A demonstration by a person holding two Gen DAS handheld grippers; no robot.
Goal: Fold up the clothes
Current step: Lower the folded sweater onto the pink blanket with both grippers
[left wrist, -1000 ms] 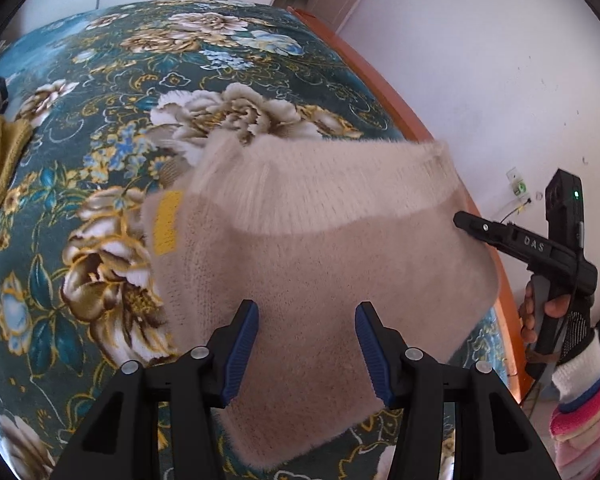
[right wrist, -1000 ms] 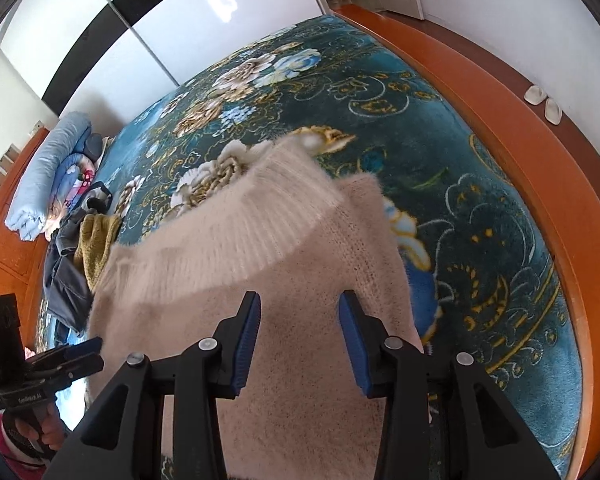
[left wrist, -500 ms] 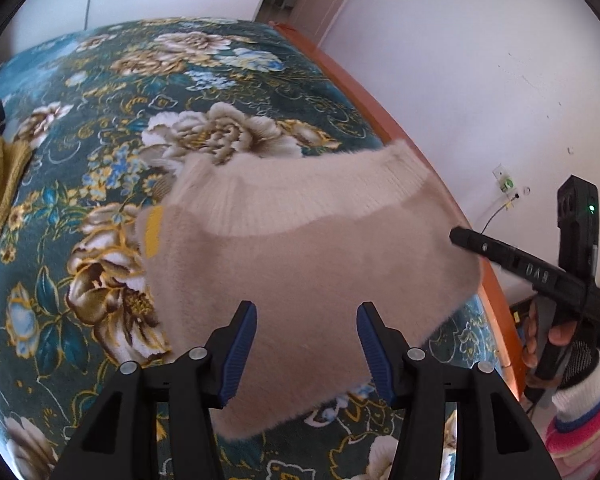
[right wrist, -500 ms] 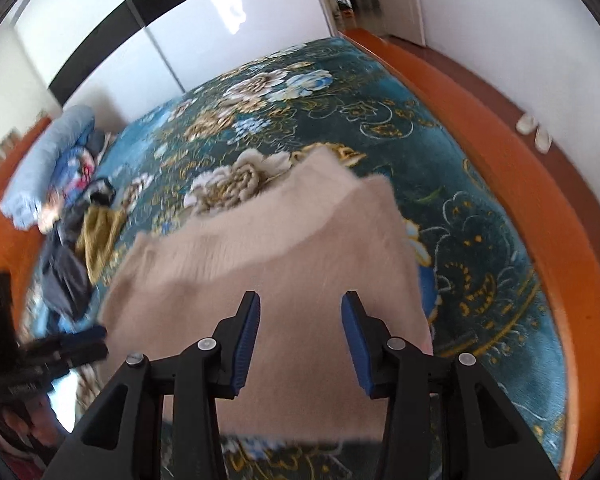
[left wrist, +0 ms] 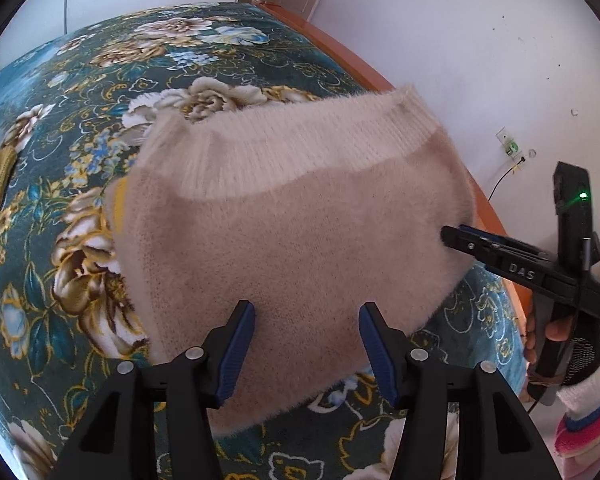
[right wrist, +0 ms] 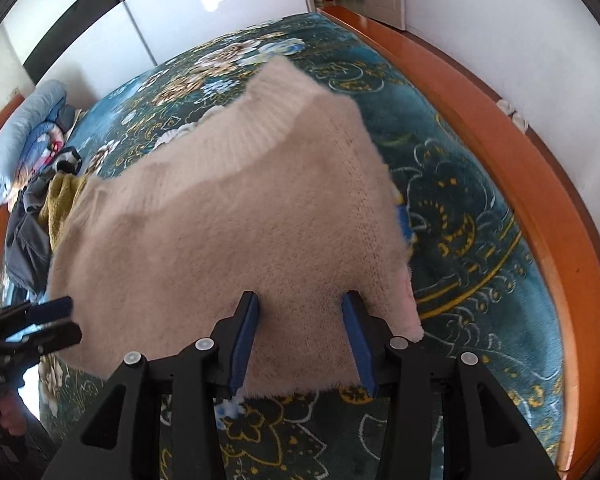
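Note:
A fuzzy beige folded sweater [left wrist: 296, 240] with a paler ribbed band lies on the floral teal bedspread [left wrist: 60, 288]; it also shows in the right wrist view [right wrist: 228, 232]. My left gripper [left wrist: 306, 340] is open and empty, its jaws spread just above the sweater's near edge. My right gripper [right wrist: 298, 332] is open and empty over the sweater's near right part. The right gripper shows in the left wrist view [left wrist: 452, 236] at the sweater's right edge. The left gripper shows in the right wrist view [right wrist: 60, 320] at the sweater's left edge.
A mustard garment [right wrist: 60, 200] and dark clothes [right wrist: 24, 236] lie in a pile at the bed's left side, with rolled blue bedding [right wrist: 24, 128] behind. The orange wooden bed frame [right wrist: 540, 184] runs along the right, beside a white wall.
The sweater has settled flat on the bed after moving. Both grippers stayed open and have come closer to the sweater's near edge.

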